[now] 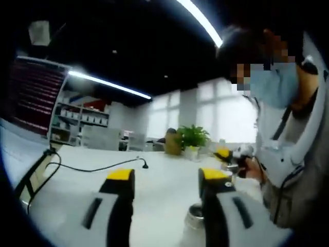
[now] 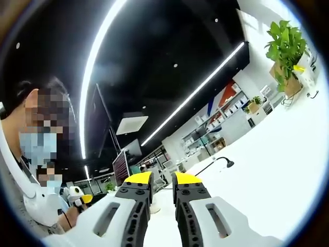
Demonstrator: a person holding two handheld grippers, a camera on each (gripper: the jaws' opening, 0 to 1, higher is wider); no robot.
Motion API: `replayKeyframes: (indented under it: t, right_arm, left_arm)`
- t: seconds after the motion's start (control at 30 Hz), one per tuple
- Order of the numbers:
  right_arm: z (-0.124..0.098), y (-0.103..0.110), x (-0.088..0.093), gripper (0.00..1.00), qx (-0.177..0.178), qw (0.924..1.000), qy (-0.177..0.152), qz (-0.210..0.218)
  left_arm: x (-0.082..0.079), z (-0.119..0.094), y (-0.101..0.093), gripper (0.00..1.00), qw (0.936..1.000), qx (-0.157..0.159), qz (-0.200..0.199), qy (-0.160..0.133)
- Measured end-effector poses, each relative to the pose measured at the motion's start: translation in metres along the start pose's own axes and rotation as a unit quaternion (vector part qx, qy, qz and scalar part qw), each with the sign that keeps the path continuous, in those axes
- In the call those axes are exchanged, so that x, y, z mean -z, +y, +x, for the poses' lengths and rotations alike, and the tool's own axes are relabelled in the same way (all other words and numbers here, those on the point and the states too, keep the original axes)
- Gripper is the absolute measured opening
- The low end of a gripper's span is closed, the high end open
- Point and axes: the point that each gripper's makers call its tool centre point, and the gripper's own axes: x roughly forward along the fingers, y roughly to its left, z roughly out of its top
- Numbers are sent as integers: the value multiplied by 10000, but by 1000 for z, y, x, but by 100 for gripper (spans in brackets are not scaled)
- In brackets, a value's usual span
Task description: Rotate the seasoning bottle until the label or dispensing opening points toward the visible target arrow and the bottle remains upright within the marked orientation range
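My left gripper (image 1: 167,177) is open wide above a white table (image 1: 159,190), with nothing between its yellow-tipped jaws. A small shiny metal container or cap (image 1: 195,214) stands on the table just inside the right jaw, which partly hides it; I cannot tell whether it is the seasoning bottle. My right gripper (image 2: 163,180) points up and across the room, its jaws a narrow gap apart and empty. The right gripper (image 1: 226,154) also appears in the left gripper view, held in the person's hand. The left gripper (image 2: 77,195) shows low on the left of the right gripper view.
A masked person (image 1: 288,139) stands close on the right. On the table lie a black cable (image 1: 97,168) and, further back, a potted plant (image 1: 193,137). A chair (image 1: 32,180) stands at the table's left edge. Shelves (image 1: 77,116) line the far wall.
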Motion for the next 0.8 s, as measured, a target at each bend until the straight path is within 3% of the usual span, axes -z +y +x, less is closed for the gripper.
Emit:
replayKeyframes:
  t: [0.2, 0.27, 0.53, 0.73, 0.77, 0.8]
  right_arm:
    - [0, 2, -4, 13, 88, 9993, 71, -363]
    - [-1, 1, -6, 13, 179, 9982, 113, -567]
    - [-3, -10, -3, 13, 505, 9921, 323, -1106]
    - [2, -8, 5, 13, 464, 9869, 613, -1419]
    - [2, -8, 6, 13, 469, 9861, 646, -1459]
    - [2, -8, 7, 13, 485, 9850, 683, -1511]
  left_arm:
    - [-8, 7, 11, 47, 9992, -385, 13, -126]
    - [-12, 4, 21, 45, 9978, -650, -2, -143]
    - [-11, 2, 35, 44, 9921, -1137, 511, 157]
    - [-3, 5, 46, 43, 9901, -1289, 367, 409]
    - [-5, 6, 44, 43, 9909, -1264, 262, 389]
    - [-11, 10, 35, 43, 9945, -1021, 74, 203]
